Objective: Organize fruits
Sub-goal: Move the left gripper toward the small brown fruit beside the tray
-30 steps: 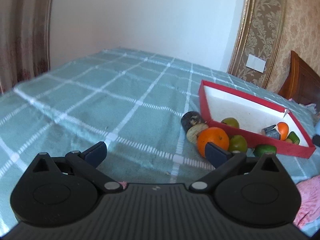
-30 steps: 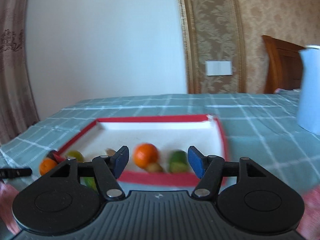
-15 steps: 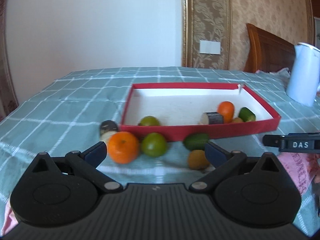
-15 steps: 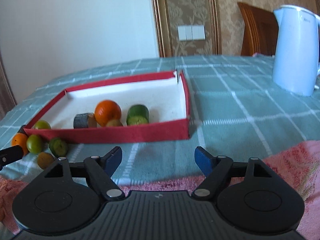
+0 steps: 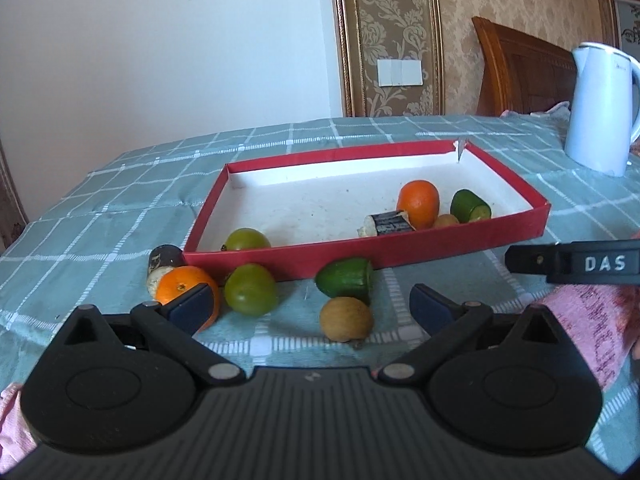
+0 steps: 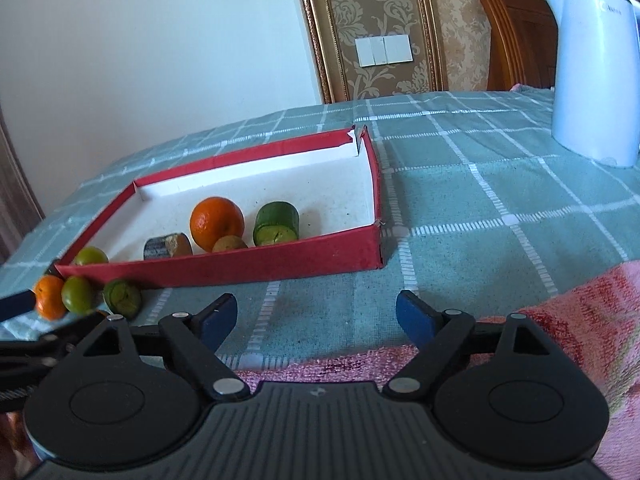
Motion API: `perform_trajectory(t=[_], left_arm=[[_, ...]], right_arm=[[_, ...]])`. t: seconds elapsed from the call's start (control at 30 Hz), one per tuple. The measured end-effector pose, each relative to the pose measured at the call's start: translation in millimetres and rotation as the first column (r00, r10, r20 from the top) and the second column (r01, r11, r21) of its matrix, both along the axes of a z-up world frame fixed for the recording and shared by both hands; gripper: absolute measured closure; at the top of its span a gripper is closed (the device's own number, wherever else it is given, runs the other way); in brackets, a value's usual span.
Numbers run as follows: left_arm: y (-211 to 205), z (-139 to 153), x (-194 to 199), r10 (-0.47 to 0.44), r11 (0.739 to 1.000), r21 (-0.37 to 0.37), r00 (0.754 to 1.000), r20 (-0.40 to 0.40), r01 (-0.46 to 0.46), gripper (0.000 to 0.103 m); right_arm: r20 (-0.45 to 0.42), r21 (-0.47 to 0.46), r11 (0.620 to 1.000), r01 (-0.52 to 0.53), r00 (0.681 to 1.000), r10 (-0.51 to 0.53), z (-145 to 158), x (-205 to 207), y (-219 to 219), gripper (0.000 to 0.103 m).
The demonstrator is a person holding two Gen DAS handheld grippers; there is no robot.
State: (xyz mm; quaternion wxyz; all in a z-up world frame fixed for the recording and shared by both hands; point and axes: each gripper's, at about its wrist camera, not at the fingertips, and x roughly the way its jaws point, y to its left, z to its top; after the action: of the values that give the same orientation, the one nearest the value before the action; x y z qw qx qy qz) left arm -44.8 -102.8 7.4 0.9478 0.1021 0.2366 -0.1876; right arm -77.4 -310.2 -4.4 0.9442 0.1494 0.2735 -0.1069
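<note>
Left tongs (image 5: pixel 304 304) gape wide, gripping nothing, low over the loose orange (image 5: pixel 185 291), green fruit (image 5: pixel 250 289) and brown fruit (image 5: pixel 346 319) just before the red tray (image 5: pixel 400 252). Right tongs (image 6: pixel 316 318) released too, empty, short of the tray's near wall.

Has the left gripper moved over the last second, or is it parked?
Yes. The left gripper swung right toward the red tray, which went from its far right to dead ahead, loose fruit now between its open fingers.

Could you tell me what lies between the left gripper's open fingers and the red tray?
In the left wrist view, a brown fruit and a green cucumber piece lie between the left gripper and the red tray.
</note>
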Motion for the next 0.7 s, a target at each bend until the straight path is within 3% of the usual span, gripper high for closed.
perform_trajectory(t=[0.4,0.7], left_arm=[[3,-7,17,0.046,0.999,-0.019,0.995,-0.091,-0.048,0.009],[3,-12,28,0.076,0.997,0.002,0.983,-0.167,-0.076,0.000]], right_arm=[[0.006,0.013,1.000,-0.007,1.000,0.007,0,0,-2,0.014],[0.009,0.018,1.000,-0.008,1.000,0.008,0,-1,-3,0.014]])
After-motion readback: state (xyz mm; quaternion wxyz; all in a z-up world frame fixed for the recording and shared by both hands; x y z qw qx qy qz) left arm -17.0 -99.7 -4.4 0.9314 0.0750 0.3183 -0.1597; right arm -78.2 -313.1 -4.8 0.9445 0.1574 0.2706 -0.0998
